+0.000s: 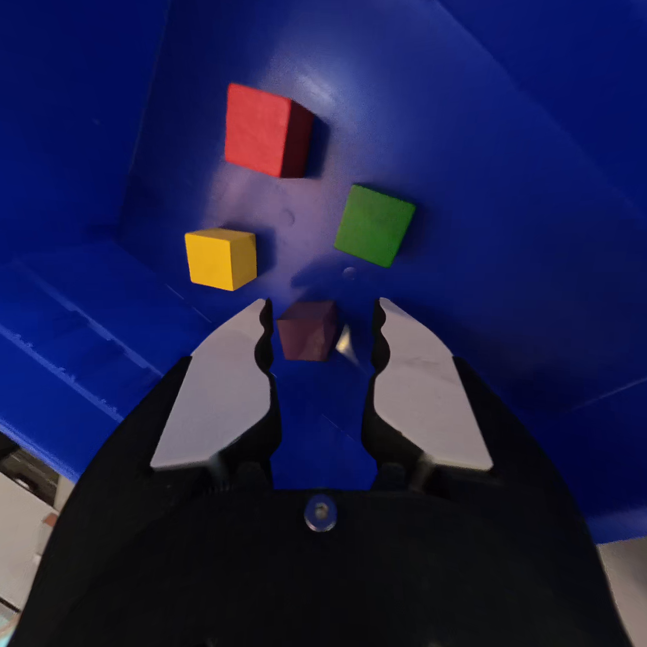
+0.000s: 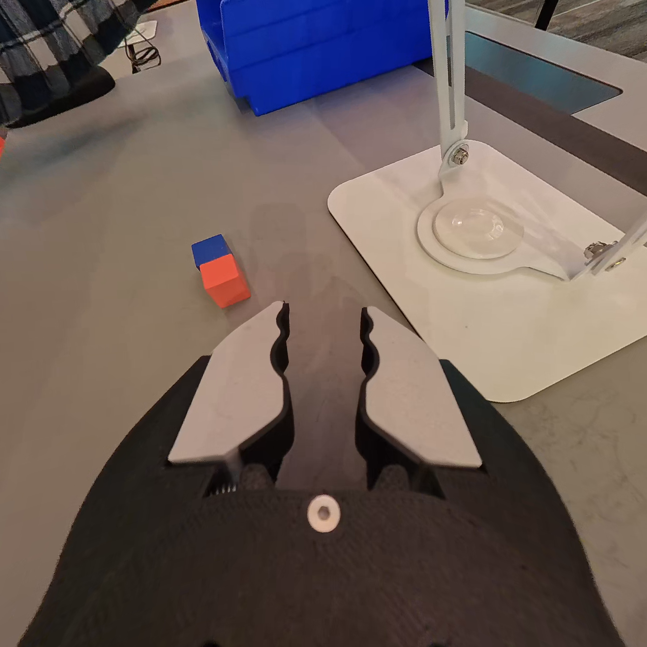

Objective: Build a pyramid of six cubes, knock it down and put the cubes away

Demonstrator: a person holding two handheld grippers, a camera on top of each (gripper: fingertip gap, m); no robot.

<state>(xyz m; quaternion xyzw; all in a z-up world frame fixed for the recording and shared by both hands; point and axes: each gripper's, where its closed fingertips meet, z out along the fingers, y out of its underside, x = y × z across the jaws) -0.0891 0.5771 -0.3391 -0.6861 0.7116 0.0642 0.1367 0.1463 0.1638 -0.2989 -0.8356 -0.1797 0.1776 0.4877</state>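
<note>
In the left wrist view my left gripper (image 1: 322, 304) is open inside the blue bin (image 1: 490, 175). A purple cube (image 1: 306, 331) sits between its fingers with a gap on each side, so neither pad presses on it. A red cube (image 1: 261, 129), a yellow cube (image 1: 218, 258) and a green cube (image 1: 373, 225) lie on the bin's floor beyond. In the right wrist view my right gripper (image 2: 324, 308) is open and empty above the grey table (image 2: 105, 245). An orange cube (image 2: 224, 282) and a blue cube (image 2: 209, 249) sit touching each other, ahead and to the left of it.
The blue bin (image 2: 315, 52) stands at the far end of the table in the right wrist view. A white stand base (image 2: 490, 315) with an upright arm (image 2: 450, 70) lies to the right. A chair with checked fabric (image 2: 42, 52) is at the far left. My hands' fingertips stand some 50 centimetres from each other.
</note>
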